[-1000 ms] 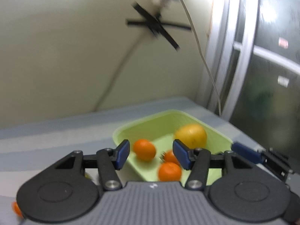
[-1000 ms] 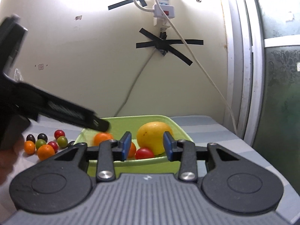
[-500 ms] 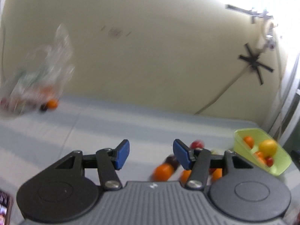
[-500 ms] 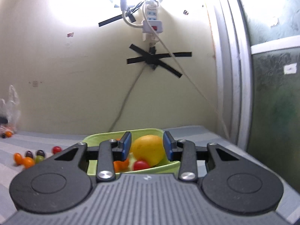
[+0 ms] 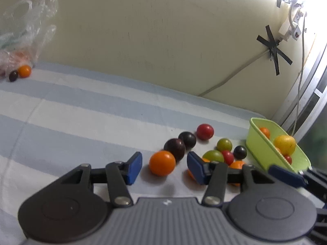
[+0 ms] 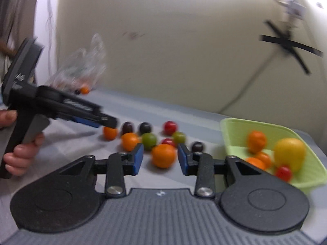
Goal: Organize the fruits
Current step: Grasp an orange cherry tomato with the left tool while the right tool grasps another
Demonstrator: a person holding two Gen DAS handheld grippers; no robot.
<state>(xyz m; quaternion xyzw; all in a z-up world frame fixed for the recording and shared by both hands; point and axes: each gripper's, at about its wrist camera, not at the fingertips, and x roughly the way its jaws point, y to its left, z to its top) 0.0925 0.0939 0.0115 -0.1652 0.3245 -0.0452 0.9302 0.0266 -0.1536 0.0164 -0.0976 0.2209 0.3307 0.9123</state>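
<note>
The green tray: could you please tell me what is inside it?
The green tray holds a yellow fruit, three orange fruits and a red one; anything beneath them is hidden.

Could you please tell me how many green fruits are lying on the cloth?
2. The nearer green fruit lies mid-cluster, touching a red one; the farther green fruit sits just behind it, toward the tray. The plastic bag could hide more.

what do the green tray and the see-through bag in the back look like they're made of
Green tray: looks like moulded plastic, one even lime colour, thin walls, rounded rim and corners, faint sheen. Could be another smooth moulded material; the look alone does not settle it.

Bag: thin clear plastic film, crinkled, catching bright glints, with fruit showing dimly through it.
</note>
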